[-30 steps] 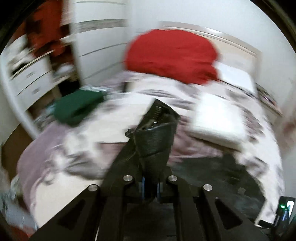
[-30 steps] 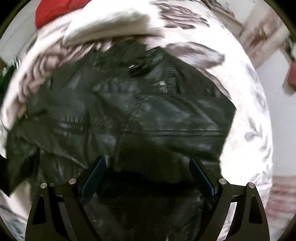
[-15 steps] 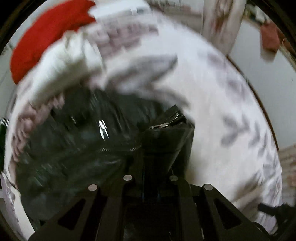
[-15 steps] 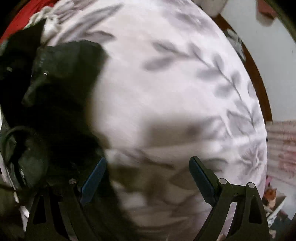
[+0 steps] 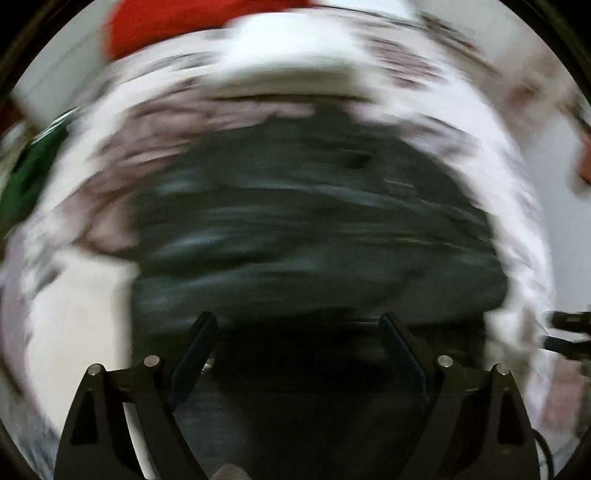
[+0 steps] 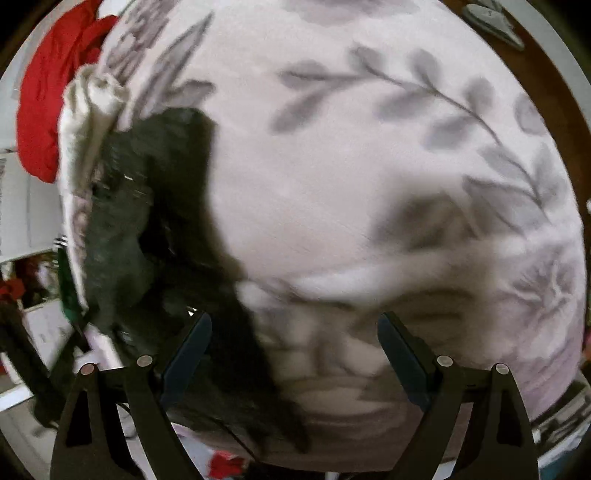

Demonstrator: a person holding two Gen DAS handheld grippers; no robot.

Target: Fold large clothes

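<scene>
Glossy black leather jacket point(image 5: 314, 221) on soft leaf-print bedspread point(image 6: 369, 166), left gripper point(image 5: 297, 332) jaws opening empty above it, right gripper point(image 6: 295, 332) spread wide, empty

Bed with pale bedspread point(image 6: 369, 155), grey leaf and flower print, fills most of right wrist view. Red bedding heap point(image 6: 48, 110) at far upper left, cream folded textile point(image 6: 88, 110) just beside it on the bedspread. White cabinet fronts point(image 6: 22, 206) at left edge, cluttered shelf below. Dark wooden bed frame point(image 6: 554, 85) along upper right. Left wrist view heavily blurred: red heap point(image 5: 192, 22) on top, green fabric point(image 5: 26, 177) at left edge, white wall at right.
</scene>
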